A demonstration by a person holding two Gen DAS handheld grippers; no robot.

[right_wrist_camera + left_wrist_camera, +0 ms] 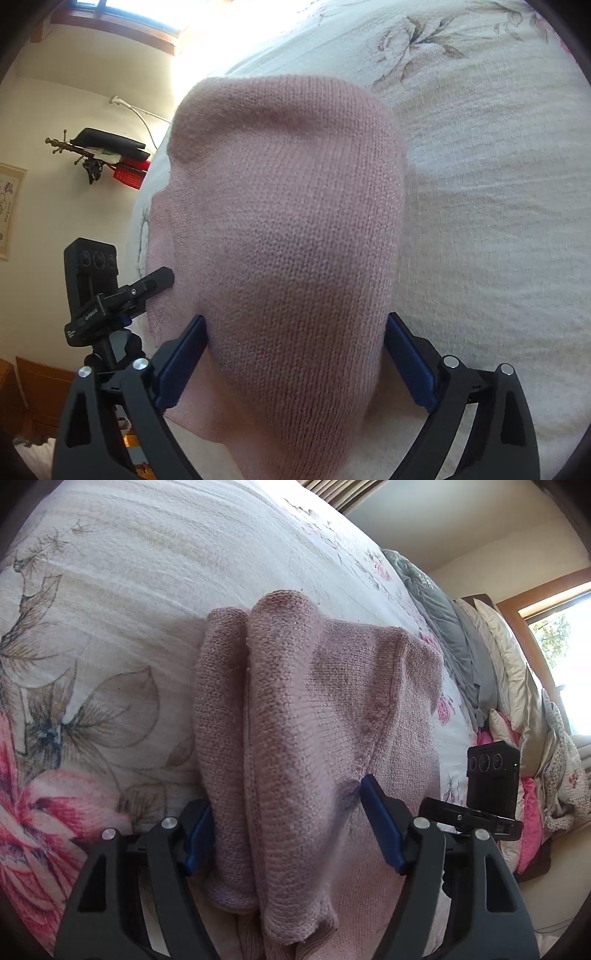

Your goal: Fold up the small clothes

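The pink knit garment [295, 720] lies bunched on the floral bedspread [110, 590], filling the frame's centre. The left gripper [286, 823] stands spread, its blue pads [380, 827] flanking the folds. In the right wrist view, the right gripper [297, 363] is likewise spread, the knit mound [288, 240] rising between its fingers.

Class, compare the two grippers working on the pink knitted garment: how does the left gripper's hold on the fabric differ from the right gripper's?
The left gripper straddles bunched fabric with two rolled ridges; the right gripper straddles one smooth, broad mound of the pink knitted garment. One left finger tip presses a dimple into the knit; the right fingers lie along the mound's sides. Both have blue-padded fingers spread wide around the garment on the floral bedspread.
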